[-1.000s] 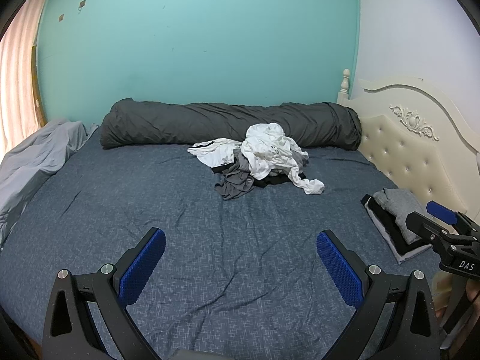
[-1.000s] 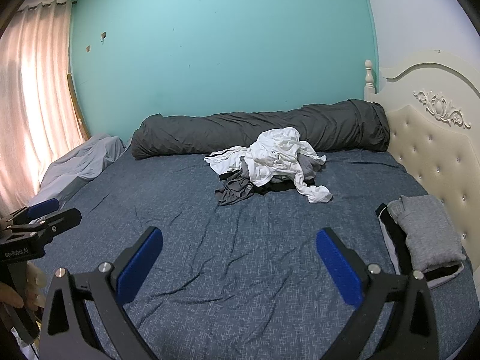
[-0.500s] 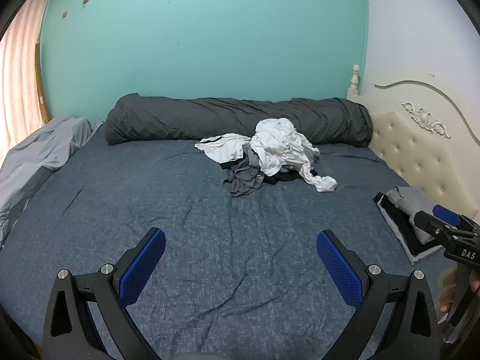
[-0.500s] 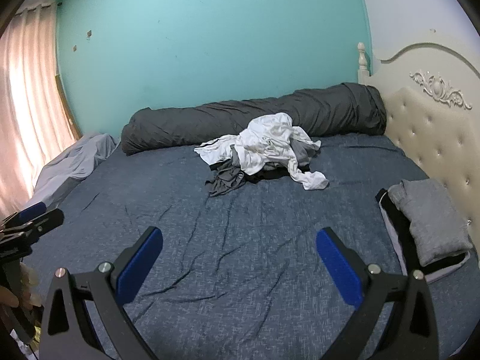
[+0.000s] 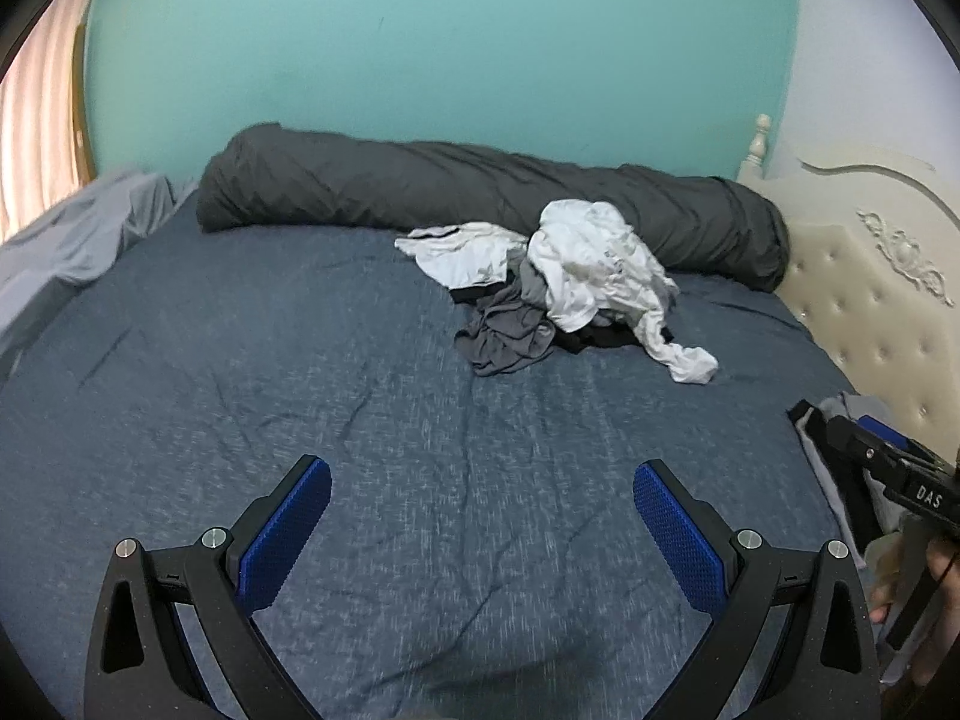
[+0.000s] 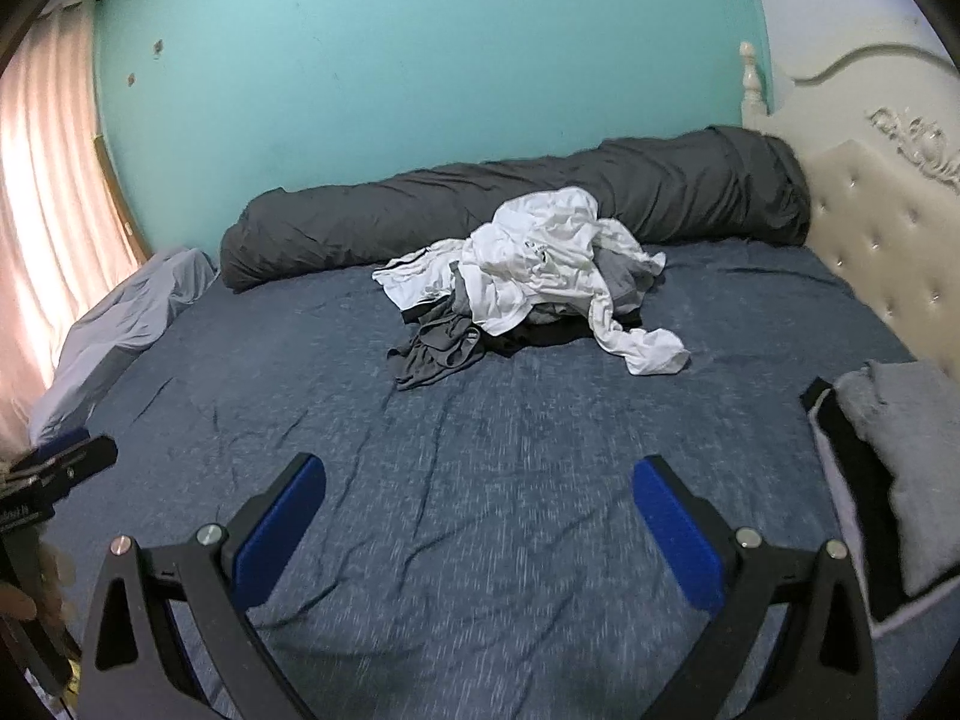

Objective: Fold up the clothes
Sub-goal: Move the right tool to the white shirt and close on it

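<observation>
A heap of crumpled clothes [image 5: 570, 282] [image 6: 534, 294], white pieces over grey and black ones, lies on the far middle of the blue bed [image 5: 372, 396] [image 6: 510, 438]. A stack of folded clothes [image 6: 888, 456], grey on black on white, sits at the right edge by the headboard. My left gripper [image 5: 483, 483] hovers open over bare sheet, well short of the heap, nothing between its blue pads. My right gripper [image 6: 480, 480] is open too, empty, also short of the heap. Each gripper shows at the edge of the other's view.
A long dark grey rolled duvet [image 5: 480, 198] [image 6: 510, 204] lies along the teal wall behind the heap. A cream tufted headboard [image 5: 870, 300] [image 6: 888, 228] bounds the right side. A light grey sheet [image 5: 66, 240] [image 6: 120, 318] is bunched at the left, near a pink curtain [image 6: 42, 210].
Both grippers have moved forward toward the heap, which now looms larger. Both views have tilted. Both jaws stay open.
</observation>
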Demonstrator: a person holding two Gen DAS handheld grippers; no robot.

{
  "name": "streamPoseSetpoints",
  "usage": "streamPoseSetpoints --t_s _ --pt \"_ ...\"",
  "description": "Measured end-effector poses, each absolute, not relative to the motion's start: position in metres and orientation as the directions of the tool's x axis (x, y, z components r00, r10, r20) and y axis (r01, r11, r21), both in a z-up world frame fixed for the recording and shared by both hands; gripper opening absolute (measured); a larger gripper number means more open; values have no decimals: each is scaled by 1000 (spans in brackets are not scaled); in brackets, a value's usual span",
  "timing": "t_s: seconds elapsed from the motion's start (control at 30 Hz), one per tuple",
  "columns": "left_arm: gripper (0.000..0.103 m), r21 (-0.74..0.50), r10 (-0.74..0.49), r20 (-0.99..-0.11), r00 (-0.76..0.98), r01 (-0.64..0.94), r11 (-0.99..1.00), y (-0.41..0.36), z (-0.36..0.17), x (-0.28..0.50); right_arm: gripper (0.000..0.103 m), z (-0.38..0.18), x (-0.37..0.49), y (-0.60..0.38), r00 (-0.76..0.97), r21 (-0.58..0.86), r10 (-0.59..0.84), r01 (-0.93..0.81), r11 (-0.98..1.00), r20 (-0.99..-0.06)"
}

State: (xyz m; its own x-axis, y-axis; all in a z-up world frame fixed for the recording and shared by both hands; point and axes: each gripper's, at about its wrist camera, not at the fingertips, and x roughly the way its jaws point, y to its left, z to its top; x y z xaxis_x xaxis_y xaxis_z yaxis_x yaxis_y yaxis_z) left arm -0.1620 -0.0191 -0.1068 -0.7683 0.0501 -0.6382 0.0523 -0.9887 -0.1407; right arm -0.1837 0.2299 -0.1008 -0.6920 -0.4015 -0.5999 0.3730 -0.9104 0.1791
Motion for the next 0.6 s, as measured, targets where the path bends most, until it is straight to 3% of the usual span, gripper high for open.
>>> streamPoseSetpoints --t_s 0.6 --pt "103 -259 54 -706 -706 186 -948 -57 -216 -312 103 -185 -404 172 -707 140 -378 372 -918 -598"
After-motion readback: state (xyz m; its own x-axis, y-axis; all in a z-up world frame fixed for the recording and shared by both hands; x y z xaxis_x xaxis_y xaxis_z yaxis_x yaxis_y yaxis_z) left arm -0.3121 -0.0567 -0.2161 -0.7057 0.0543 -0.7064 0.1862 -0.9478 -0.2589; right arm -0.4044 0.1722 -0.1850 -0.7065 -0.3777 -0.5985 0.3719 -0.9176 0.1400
